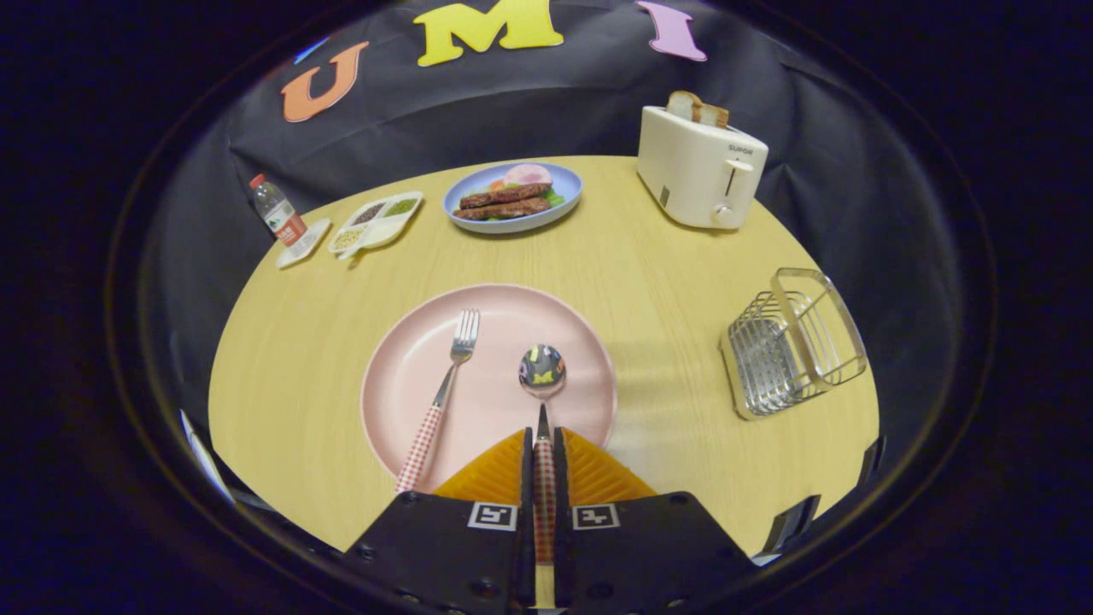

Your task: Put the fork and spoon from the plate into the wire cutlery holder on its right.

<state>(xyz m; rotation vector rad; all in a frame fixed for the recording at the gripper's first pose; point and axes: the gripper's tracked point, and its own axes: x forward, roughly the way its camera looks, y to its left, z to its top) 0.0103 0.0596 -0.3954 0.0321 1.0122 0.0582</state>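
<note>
The tool (543, 440) points forward and down — its two orange fingers (495, 474) drawn nearly together, both pressing the spoon handle (544, 495) between them.

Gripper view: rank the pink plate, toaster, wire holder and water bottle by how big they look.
1. Pink plate, nearest the camera
2. Toaster and wire holder look alike, so no ranking
3. Water bottle, farthest off

The claw is closed on the spoon handle.

Spoon (542, 376): checked handle clamped between the tongs (543, 440), bowl ahead on pink plate (401, 376). Fork (444, 397) flat on plate, left of tongs. Wire cutlery holder (794, 342) upright, right.
</note>
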